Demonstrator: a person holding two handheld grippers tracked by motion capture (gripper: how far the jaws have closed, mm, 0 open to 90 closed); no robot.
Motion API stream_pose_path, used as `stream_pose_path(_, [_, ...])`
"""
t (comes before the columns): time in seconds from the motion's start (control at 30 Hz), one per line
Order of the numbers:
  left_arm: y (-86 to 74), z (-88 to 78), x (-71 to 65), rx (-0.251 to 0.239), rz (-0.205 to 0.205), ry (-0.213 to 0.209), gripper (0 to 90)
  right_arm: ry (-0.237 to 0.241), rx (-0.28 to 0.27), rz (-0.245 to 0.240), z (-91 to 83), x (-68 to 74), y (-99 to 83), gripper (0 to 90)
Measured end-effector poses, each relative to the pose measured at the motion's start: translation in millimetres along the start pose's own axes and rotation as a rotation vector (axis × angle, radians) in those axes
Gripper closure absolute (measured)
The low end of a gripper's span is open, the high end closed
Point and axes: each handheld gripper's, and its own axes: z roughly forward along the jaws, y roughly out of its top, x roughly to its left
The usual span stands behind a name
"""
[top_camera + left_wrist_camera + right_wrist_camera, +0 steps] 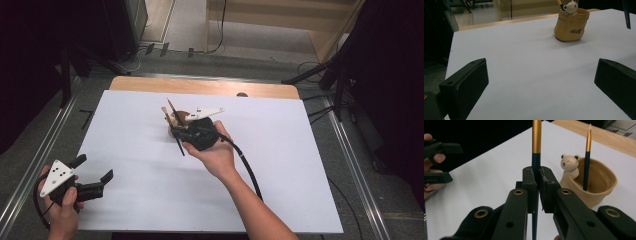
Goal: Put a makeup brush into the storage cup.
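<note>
At the near left edge of the white surface [150,200], the left claw [95,175] rested with its jaws wide apart, nothing between them. Farther in, near the middle, the right claw [537,185] was clamped on a dark brush [536,142] with a gold band, holding it upright just beside the tan pot [599,185]. A second brush [587,157] stood inside the pot, next to its small bear figure [569,165].

Left hand-held gripper [94,175] low at the desk's [300,165] near left corner, jaws wide apart, gripped from behind by the left hand [62,207]. Right hand-held gripper [537,178] over the desk's middle, jaws clamped tight, right forearm reaching in diagonally.
</note>
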Motion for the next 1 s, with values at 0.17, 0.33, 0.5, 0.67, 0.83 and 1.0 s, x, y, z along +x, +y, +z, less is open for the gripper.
stream_pose_path(0.17, [0.3,-0.9,0.4,0.005,0.001,0.001,0.0,-0.003,-0.068,-0.004,-4.7,-1.4,0.3,84.8])
stream_pose_path(0.33, [0.3,-1.1,1.0,0.009,0.002,0.002,0.0,-0.011,-0.115,0.001,-7.1,-2.5,0.6,84.8])
stream_pose_path(0.5, [0.3,-0.9,0.7,0.006,0.002,0.001,0.0,-0.010,-0.152,0.015,-7.4,-5.4,0.7,84.8])
stream_pose_path(0.67, [0.1,-0.4,0.3,0.002,-0.001,-0.001,0.0,-0.022,-0.189,0.010,-7.4,-6.2,0.5,84.8])
stream_pose_path(0.83, [0.0,-0.2,0.5,0.003,0.000,-0.001,0.0,-0.032,-0.223,0.011,-7.3,-7.2,0.8,84.7])
stream_pose_path(1.0, [0.0,-0.8,1.4,0.008,0.001,0.001,0.0,-0.043,-0.253,0.025,-6.6,-9.7,1.5,84.7])
